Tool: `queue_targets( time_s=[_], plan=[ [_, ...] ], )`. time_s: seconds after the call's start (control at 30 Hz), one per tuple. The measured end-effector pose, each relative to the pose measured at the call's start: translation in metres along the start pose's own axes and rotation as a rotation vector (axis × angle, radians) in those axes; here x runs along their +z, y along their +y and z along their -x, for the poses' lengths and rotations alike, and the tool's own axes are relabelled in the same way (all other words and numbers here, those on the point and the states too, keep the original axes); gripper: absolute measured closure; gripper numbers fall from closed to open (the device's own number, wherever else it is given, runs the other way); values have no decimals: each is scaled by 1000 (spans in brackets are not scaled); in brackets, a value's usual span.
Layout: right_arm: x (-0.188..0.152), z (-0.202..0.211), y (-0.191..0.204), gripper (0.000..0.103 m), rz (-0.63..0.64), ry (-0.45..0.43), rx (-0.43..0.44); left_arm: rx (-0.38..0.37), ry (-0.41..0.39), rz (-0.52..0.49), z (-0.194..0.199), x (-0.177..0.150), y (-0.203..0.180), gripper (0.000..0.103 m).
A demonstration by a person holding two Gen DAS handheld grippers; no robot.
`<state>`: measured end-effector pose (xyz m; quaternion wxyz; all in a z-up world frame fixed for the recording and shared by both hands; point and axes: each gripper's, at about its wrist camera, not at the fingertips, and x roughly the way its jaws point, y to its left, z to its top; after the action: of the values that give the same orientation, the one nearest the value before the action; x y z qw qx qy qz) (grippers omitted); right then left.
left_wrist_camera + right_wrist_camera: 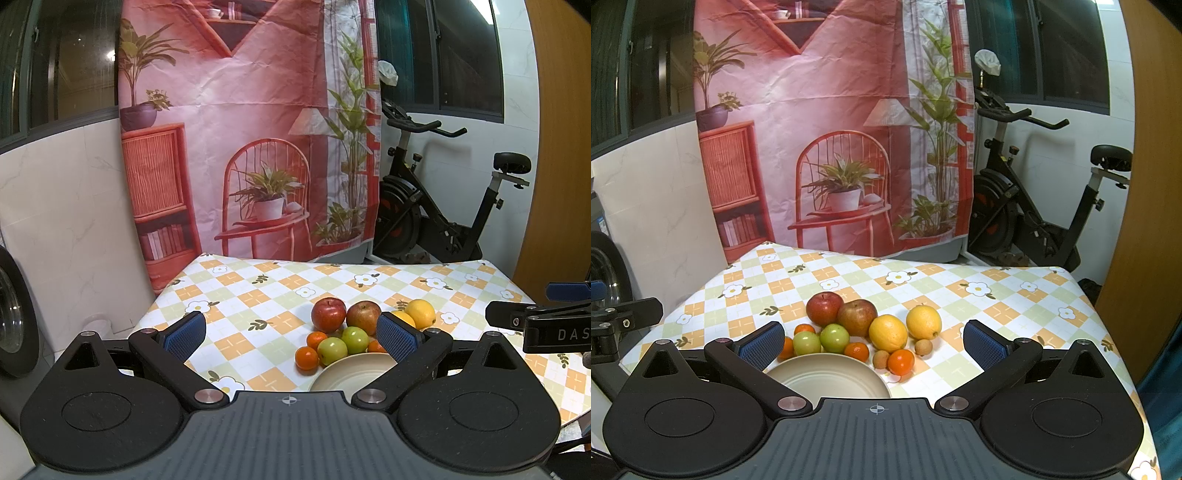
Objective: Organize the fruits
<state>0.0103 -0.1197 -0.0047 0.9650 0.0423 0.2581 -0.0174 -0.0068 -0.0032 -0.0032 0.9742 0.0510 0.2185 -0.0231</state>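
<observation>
A cream plate (827,373) lies on the checked tablecloth (979,306), with nothing on it. Just beyond its far rim sit two red apples (824,308) (857,316), two green fruits (806,343) (834,338), two yellow lemons (888,333) (923,322), several small oranges (901,362) and two small brown fruits (881,359). My right gripper (871,345) hovers open above the plate's near side, holding nothing. My left gripper (291,336) is open too, left of the plate (354,373), with the apples (328,314) and green fruits (332,350) between its fingers in view.
A printed pink backdrop (240,129) hangs behind the table. An exercise bike (1034,206) stands at the back right, past the table's edge. A washing machine drum (11,314) is on the left. A wooden panel (1145,184) rises along the right side.
</observation>
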Motion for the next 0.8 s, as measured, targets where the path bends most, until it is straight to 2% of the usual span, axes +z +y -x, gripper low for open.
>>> queue_targets(
  time_s=[0.4,0.63,0.8],
  plan=[
    [-5,-5,3,0,-1,-2,6,-5,7,5,0,-4,-3,3],
    [1,-2,-19,0,-16,-88,73,8,29,48,-15,-1,13,3],
    [1,-22,-50,0,-43,-140,103,49,9,-1,-37,-1,13,4]
  ],
)
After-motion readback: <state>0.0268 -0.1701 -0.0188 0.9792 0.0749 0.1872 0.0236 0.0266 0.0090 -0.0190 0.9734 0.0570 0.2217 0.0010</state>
